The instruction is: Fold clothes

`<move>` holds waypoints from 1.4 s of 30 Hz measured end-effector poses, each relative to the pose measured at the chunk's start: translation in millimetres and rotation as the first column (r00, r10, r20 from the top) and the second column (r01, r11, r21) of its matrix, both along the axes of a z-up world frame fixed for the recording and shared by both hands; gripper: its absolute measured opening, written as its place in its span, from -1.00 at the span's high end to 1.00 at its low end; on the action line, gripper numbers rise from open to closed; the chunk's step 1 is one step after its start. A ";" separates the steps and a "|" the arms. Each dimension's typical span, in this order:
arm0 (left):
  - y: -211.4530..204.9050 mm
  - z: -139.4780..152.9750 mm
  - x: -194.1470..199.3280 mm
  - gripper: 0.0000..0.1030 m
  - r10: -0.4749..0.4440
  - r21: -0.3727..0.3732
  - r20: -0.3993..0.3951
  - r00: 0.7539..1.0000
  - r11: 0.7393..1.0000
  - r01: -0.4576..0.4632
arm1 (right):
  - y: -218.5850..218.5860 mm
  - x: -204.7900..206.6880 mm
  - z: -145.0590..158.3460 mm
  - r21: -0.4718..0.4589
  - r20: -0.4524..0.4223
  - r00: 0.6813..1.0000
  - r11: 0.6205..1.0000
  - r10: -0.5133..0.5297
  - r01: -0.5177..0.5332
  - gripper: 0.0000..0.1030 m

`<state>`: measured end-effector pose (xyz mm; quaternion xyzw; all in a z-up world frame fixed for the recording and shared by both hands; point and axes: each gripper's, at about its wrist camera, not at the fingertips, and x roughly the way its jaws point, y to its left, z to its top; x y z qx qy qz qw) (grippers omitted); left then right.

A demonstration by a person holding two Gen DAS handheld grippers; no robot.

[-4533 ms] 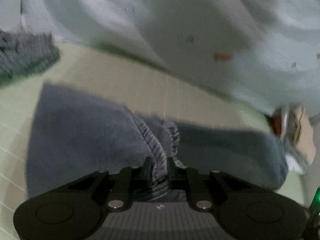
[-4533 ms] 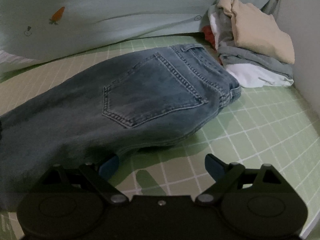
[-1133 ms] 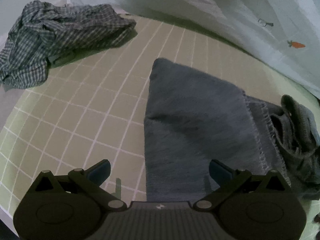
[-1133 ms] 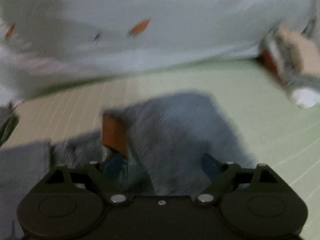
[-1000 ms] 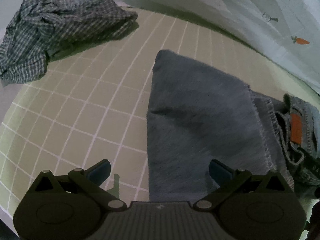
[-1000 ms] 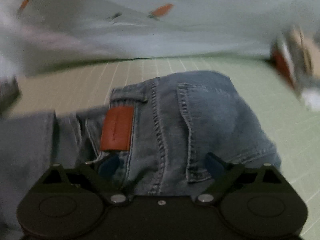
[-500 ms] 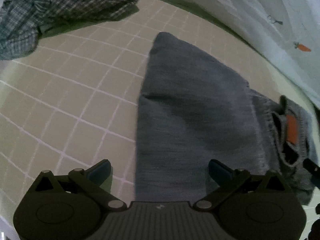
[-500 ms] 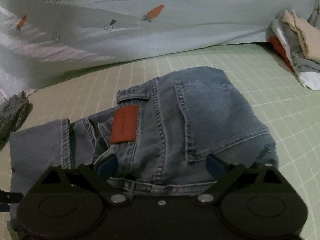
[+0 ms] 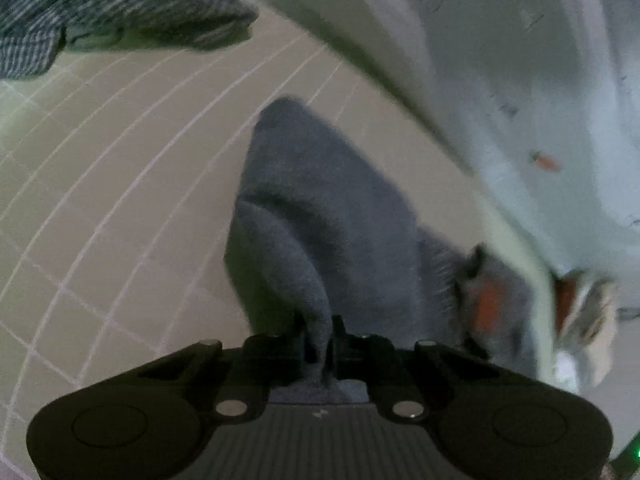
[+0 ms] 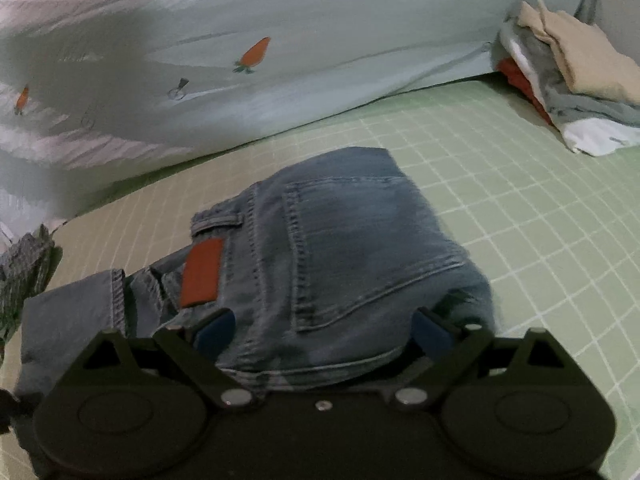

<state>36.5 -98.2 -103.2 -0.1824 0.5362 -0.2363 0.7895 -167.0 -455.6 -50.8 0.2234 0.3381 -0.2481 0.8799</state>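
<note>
Underneath everything, a pale green mat with a white grid point(image 10: 520, 240) is spreading across both views, and a large light-green quilt printed with small orange carrots point(image 10: 280, 60) is bulging along its far side. On the mat, a pair of faded blue denim jeans point(image 10: 340, 248) is lying partly folded, seat upward, with a back pocket and a rust-orange leather waist patch point(image 10: 202, 276) showing; the near edge of the denim is disappearing behind the right gripper's body. A crumpled grey checked shirt point(image 9: 100, 12) is sitting well apart at the far left, cut off by the frame edge and smeared by blur. A folded stack of beige, grey, red and white clothes point(image 10: 568, 88) is resting at the far right, against the quilt. The right gripper point(image 10: 324, 330) is hovering low over the seat of the jeans with its blue-padded fingers spread wide; whether they are touching the cloth is hard to tell. The left gripper point(image 9: 318, 340) is pinching a raised ridge of the jeans' leg fabric between its clenched fingers, though the whole left view is blurred.
</note>
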 end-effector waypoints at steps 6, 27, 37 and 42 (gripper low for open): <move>-57.8 51.9 -10.1 0.79 -0.083 -0.137 0.106 0.991 0.986 0.097 | -30.8 -17.6 4.0 0.026 0.034 0.999 0.999 -0.024 0.023 -0.87; -194.1 28.1 -74.1 -0.69 -0.071 -0.197 0.089 0.994 0.977 0.087 | -135.8 -57.6 5.8 0.020 0.085 0.995 0.998 0.061 -0.063 -1.00; -152.2 13.2 -40.0 -0.73 0.034 -0.072 0.048 0.998 0.997 -0.030 | -97.2 12.7 8.8 0.025 0.077 0.956 0.958 0.284 -0.287 -1.00; -135.8 -5.9 -17.6 -0.74 0.080 0.038 0.032 0.996 0.996 -0.082 | -76.9 52.9 5.2 0.037 0.045 0.935 0.935 0.352 -0.354 -0.87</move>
